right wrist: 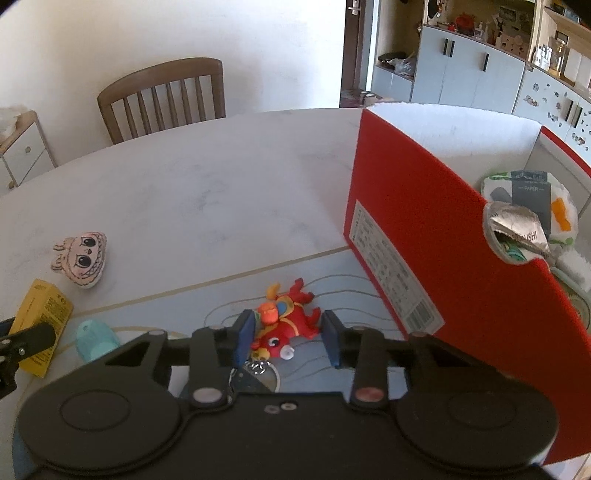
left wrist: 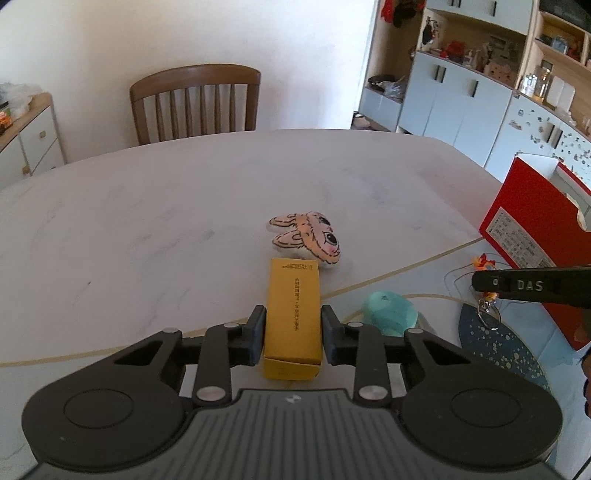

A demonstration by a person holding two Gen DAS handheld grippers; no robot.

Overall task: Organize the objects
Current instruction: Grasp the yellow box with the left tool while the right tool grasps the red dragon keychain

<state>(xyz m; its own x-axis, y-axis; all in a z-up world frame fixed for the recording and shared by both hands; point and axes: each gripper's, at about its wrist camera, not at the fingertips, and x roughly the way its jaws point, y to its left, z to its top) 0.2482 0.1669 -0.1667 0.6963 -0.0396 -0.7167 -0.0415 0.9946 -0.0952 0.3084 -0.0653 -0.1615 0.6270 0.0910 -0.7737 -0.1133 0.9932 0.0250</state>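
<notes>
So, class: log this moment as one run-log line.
left gripper: jaws around yellow box | right gripper: open around red dragon toy | red box: holds items

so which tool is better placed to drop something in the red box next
Right. The right tool straddles the red dragon keychain toy directly beside the red cardboard box, though not yet closed. The left tool brackets the yellow carton, farther from it.

Both views are brightly daylit. The white wall point(left wrist: 184, 33) is washed out toward 12 o'clock, soft shadows are cast, and strong fisheye bending is seen at the edges.
</notes>
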